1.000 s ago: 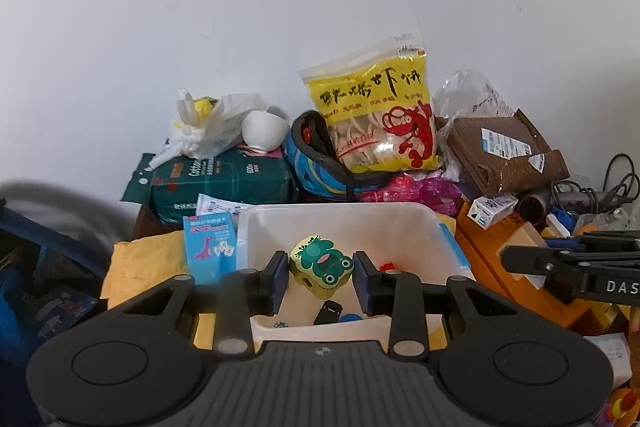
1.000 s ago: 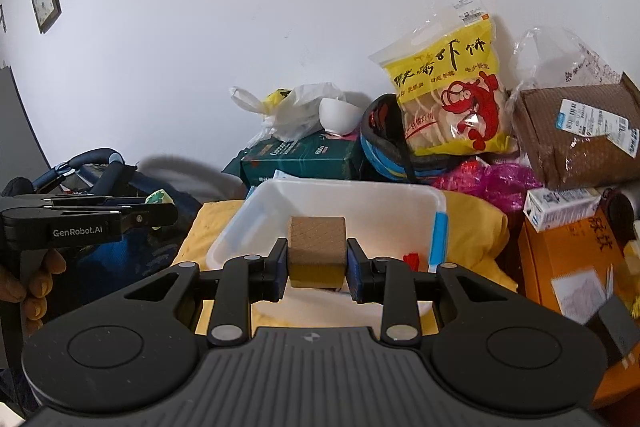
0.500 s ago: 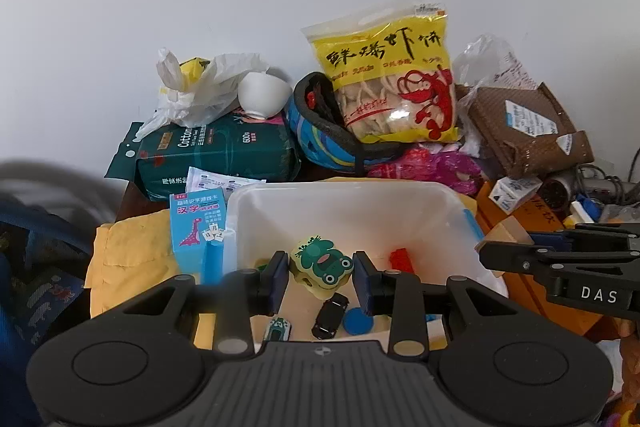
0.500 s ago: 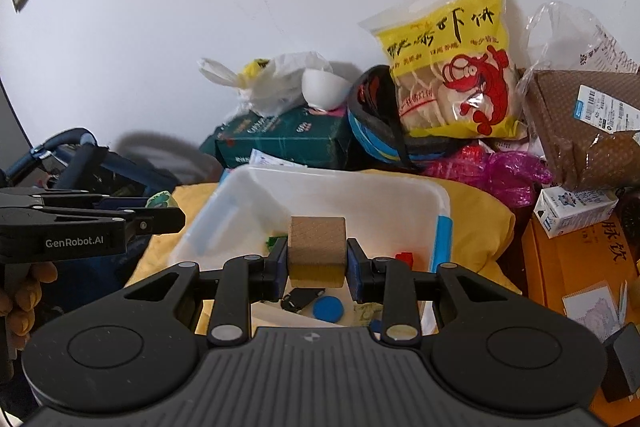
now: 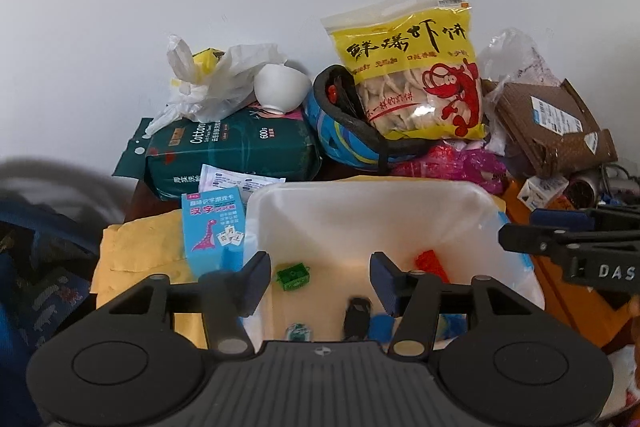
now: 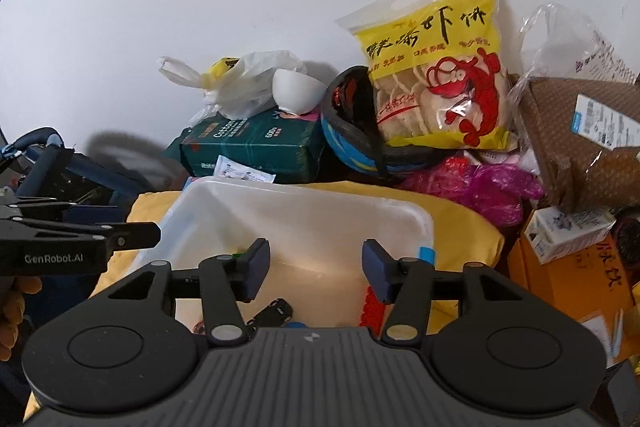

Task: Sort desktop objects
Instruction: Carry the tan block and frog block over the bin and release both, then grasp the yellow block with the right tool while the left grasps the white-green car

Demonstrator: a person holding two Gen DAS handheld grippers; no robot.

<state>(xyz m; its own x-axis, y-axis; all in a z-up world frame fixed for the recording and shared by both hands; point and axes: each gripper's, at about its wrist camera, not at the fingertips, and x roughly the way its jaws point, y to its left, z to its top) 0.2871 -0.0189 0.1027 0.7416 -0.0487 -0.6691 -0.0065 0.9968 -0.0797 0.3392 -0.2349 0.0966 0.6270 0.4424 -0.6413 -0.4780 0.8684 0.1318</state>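
A white plastic bin (image 5: 368, 199) (image 6: 304, 199) stands on a yellow cloth in front of both grippers. My left gripper (image 5: 320, 281) is open and empty above the bin's near side. My right gripper (image 6: 315, 273) is open and empty above the same bin. Inside the bin lie a green brick (image 5: 294, 274), a red piece (image 5: 430, 263) (image 6: 370, 301), a black toy car (image 5: 357, 311) (image 6: 274, 311) and a blue disc (image 5: 380, 321). The frog block and the wooden block are out of sight.
Behind the bin are a green cotton-towel pack (image 5: 232, 147), a white bowl (image 5: 280, 89), a blue helmet (image 5: 344, 143), a yellow shrimp-cracker bag (image 5: 412, 67) and a brown parcel (image 5: 552, 131). A blue card box (image 5: 212, 227) stands left of the bin. An orange box (image 6: 568, 279) lies right.
Both grippers have opened. The frog block has left the left gripper and the wooden block has left the right gripper. Both grippers have come closer over the bin.
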